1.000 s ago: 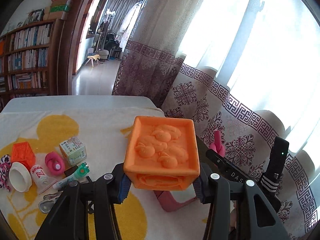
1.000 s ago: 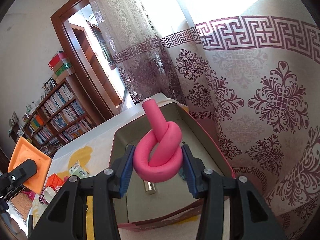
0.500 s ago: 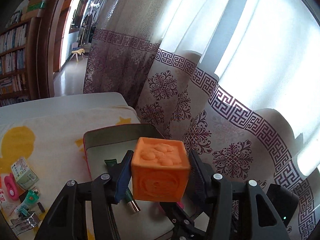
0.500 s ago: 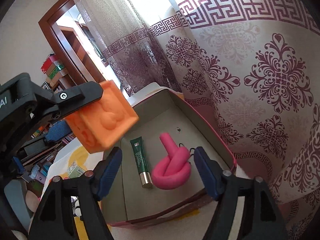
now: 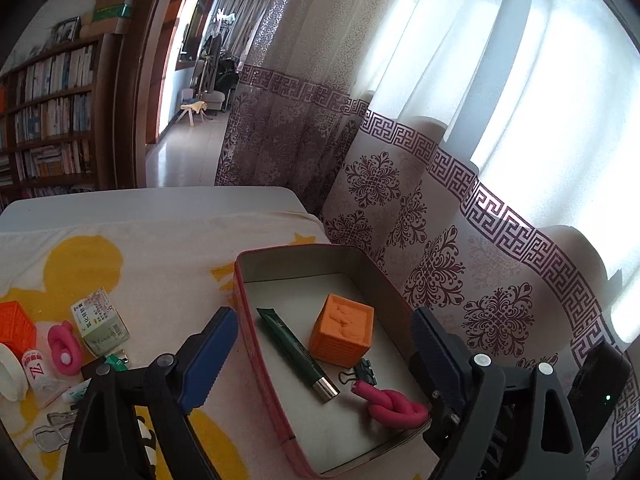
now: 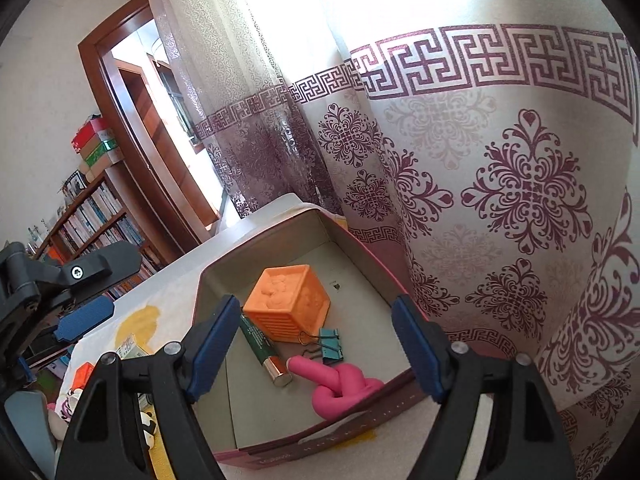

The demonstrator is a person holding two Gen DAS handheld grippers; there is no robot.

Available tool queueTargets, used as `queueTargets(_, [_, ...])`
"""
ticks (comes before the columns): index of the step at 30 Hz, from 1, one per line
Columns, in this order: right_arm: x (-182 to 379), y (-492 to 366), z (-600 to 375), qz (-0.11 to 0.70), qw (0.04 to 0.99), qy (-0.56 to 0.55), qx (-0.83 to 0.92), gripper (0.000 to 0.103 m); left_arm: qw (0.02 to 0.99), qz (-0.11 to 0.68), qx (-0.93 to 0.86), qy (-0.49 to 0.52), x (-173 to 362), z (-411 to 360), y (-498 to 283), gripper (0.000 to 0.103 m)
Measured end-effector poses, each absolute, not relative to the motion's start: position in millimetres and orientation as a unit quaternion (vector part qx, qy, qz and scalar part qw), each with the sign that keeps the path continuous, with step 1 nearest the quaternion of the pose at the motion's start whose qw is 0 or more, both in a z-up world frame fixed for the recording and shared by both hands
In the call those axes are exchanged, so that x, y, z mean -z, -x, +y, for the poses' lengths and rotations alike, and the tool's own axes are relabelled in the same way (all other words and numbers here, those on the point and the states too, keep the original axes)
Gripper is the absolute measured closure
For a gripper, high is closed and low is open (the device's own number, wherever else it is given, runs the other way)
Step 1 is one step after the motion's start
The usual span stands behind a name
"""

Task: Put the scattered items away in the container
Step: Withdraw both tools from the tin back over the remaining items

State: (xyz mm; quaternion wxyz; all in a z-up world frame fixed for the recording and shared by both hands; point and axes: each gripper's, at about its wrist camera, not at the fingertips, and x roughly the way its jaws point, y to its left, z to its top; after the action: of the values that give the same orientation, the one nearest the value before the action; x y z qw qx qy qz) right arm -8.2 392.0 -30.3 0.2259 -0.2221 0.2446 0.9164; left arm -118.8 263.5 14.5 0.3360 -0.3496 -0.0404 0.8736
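Note:
A red-walled tin box [image 5: 256, 344] [image 6: 360, 436] sits on the table near the curtain. Inside lie an orange embossed cube [image 5: 343, 333] [image 6: 288, 302], a dark green tube [image 5: 298, 354] [image 6: 262, 348], a teal binder clip [image 5: 364, 372] [image 6: 330, 344] and a knotted pink foam stick [image 5: 394, 404] [image 6: 342, 390]. My left gripper [image 5: 320, 364] is open and empty above the box. My right gripper [image 6: 316, 344] is open and empty above the box's near end.
Scattered on the yellow-and-white cloth at the left: an orange crate toy [image 5: 14, 326], a small carton [image 5: 100, 322], a pink toy [image 5: 64, 350], a white cup [image 5: 10, 376], a small bottle [image 5: 38, 372], glasses [image 5: 52, 432]. A patterned curtain [image 5: 460, 264] hangs right beside the box.
My left gripper opened and let go of the orange cube, which now rests in the box. It pulled back. My right gripper stays open over the pink stick.

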Motion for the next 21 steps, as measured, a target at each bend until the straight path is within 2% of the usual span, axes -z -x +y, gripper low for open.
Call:
queueTargets(5, [28, 9, 388, 0.233, 0.228, 0.218, -0.92, 0.021, 0.306, -0.013, -0.898, 0.317, -25, 217, 104, 0.012])
queueTargets(9, [29, 8, 384, 0.228, 0.225, 0.219, -0.922, 0.021, 0.265, -0.026, -0.914, 0.306, -26, 173, 106, 0.012])
queueTargets(11, [28, 7, 381, 0.221, 0.227, 0.216, -0.924, 0.021, 0.246, -0.033, -0.919, 0.307, -22, 153, 109, 0.009])
queueTargets(12, [28, 7, 379, 0.217, 0.228, 0.215, -0.925, 0.021, 0.235, -0.037, -0.921, 0.308, -19, 142, 111, 0.002])
queueTargets(13, [28, 7, 378, 0.215, 0.228, 0.215, -0.925, 0.021, 0.224, -0.041, -0.924, 0.307, -16, 132, 113, 0.001])
queueTargets(21, [26, 5, 377, 0.203, 0.239, 0.206, -0.927, 0.021, 0.127, -0.053, -0.941, 0.309, 6, 45, 130, 0.001])
